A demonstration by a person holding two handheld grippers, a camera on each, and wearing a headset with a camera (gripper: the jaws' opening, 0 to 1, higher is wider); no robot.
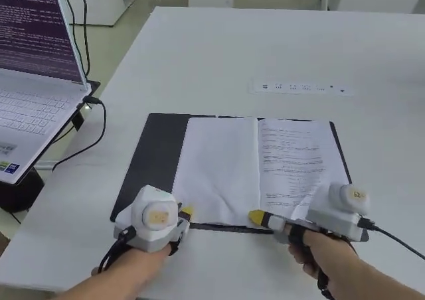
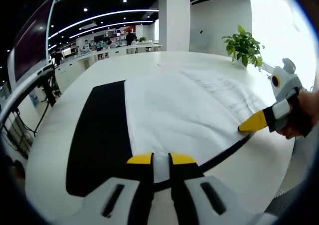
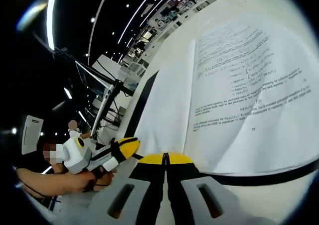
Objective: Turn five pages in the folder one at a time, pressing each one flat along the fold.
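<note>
A black folder (image 1: 156, 154) lies open on the white table. Its left page (image 1: 219, 167) is blank and its right page (image 1: 295, 160) is printed. My right gripper (image 1: 257, 216) is shut, and its yellow tips (image 3: 165, 158) rest at the bottom end of the fold, on the folder's near edge. My left gripper (image 1: 186, 212) sits at the blank page's near edge, close to its left corner. Its jaws (image 2: 160, 159) stand a narrow gap apart, with white paper showing through. Both pages look flat. The right gripper (image 2: 251, 123) points in towards the fold from the right.
An open laptop (image 1: 33, 81) stands at the far left, and its cables (image 1: 99, 127) trail towards the folder's left side. A flat white strip with markings (image 1: 299, 87) lies beyond the folder. A potted plant (image 2: 244, 46) stands at the table's far end.
</note>
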